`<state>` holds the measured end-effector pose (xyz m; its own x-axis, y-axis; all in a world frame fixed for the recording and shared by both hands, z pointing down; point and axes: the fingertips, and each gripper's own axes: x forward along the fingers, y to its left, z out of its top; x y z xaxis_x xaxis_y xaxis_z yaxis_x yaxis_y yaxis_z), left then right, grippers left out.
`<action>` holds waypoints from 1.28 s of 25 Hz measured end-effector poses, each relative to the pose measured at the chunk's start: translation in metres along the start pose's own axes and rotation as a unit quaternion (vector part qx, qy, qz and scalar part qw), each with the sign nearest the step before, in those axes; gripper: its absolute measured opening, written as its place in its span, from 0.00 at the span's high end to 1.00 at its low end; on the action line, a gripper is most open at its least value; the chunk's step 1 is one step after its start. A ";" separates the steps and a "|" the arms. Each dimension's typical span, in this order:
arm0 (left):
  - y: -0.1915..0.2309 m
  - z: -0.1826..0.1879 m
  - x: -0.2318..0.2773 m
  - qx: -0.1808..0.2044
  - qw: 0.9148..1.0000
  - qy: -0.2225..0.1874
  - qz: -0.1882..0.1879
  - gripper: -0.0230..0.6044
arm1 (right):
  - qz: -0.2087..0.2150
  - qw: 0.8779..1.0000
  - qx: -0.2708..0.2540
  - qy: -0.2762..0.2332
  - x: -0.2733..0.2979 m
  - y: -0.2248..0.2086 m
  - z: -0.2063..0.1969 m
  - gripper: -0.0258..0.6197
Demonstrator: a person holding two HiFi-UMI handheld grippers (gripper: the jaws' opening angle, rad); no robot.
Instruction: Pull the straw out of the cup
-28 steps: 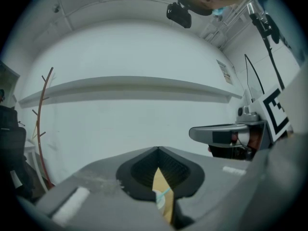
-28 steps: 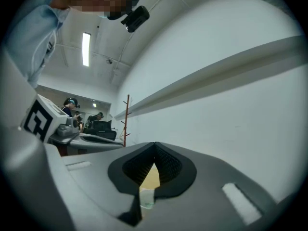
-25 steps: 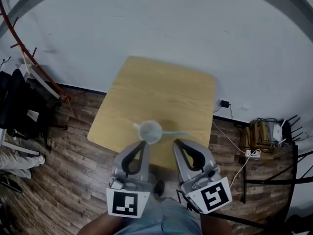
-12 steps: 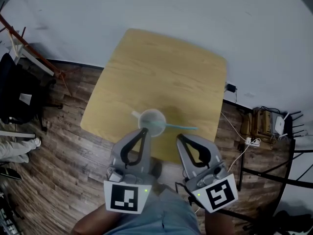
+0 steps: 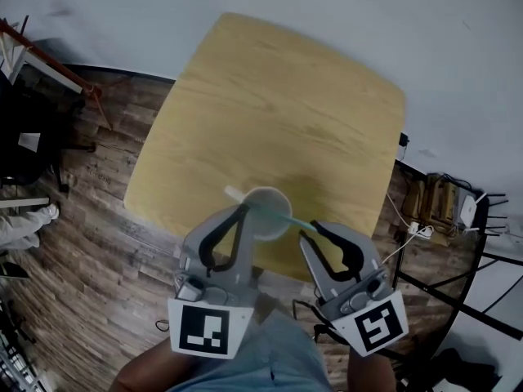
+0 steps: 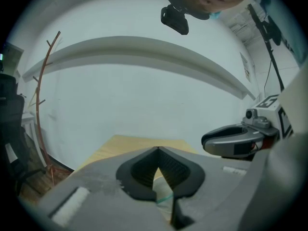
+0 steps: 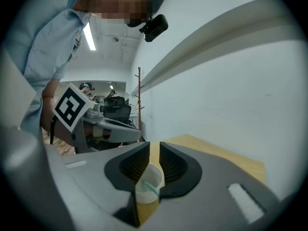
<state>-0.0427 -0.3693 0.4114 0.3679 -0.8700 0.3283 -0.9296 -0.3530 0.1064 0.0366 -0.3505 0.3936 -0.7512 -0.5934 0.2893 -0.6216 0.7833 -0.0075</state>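
Two hand-held grippers hang at the near edge of a wooden table in the head view, with a white cup standing just inside that edge between them. A teal straw leans out of the cup. Its long axis runs along the near edge toward the right-hand corner, so its free end lies just at the tips of the right gripper, the nearer hand for the pull. The left gripper sits by the cup's left side; whether it touches cannot be told. A power strip lies on the floor well beyond the table's right edge, out of the way.

In the left gripper view, the left gripper has its jaws together at the tips, with nothing between them. The straw peeps through the slot below, and the right gripper hangs off to the right.

In the right gripper view, the right gripper has its jaws apart and opening. The cup and straw line up in the gap ahead, and the pads do not press on the straw. The left gripper shows beyond, to the left. Nothing appears to block the reach.
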 end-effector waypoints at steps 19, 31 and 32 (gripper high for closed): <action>0.022 -0.057 0.054 -0.073 0.995 0.068 -0.025 0.93 | 0.110 0.989 -0.017 0.100 0.033 -0.007 -0.079 0.76; 0.033 -0.064 0.062 -0.083 0.993 0.075 -0.040 0.93 | 0.117 0.984 0.015 0.131 0.040 0.002 -0.098 0.84; 0.033 -0.064 0.061 -0.084 0.993 0.075 -0.041 0.93 | 0.114 0.985 0.019 0.130 0.040 0.002 -0.098 0.84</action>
<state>-0.0524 -0.4123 0.4953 0.4459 -0.7753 0.4474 -0.8925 -0.3469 0.2883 0.0275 -0.3548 0.4988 -0.7936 -0.3308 0.5107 -0.4544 0.8804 -0.1358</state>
